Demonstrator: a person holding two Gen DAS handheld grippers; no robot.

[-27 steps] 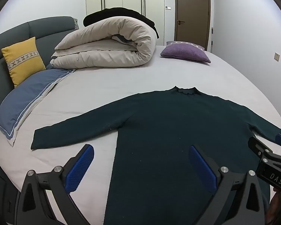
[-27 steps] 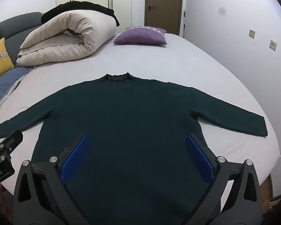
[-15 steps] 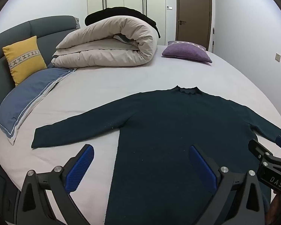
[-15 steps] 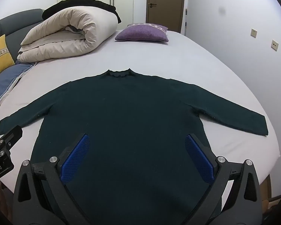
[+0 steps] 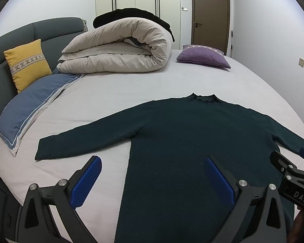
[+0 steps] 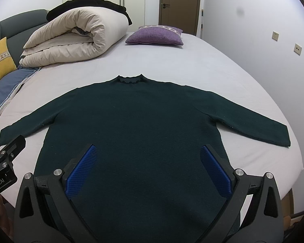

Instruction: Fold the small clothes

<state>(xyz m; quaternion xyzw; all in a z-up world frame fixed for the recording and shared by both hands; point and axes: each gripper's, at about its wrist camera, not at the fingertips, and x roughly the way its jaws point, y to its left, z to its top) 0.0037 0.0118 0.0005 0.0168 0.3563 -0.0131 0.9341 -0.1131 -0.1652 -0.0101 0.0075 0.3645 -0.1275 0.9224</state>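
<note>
Little has changed over the last second: the sweater (image 6: 131, 125) lies flat and unfolded just ahead of both tools. The left gripper (image 5: 152, 174) and right gripper (image 6: 146, 163) hover wide, empty, so folding has not begun.

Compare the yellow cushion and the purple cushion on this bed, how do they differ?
The yellow cushion stands propped upright against the grey headboard; the purple cushion lies flat on the sheet. The yellow one sits at the left side beside the blue pillow; the purple one lies far back, near the door. Both carry a pale patterned band.
</note>
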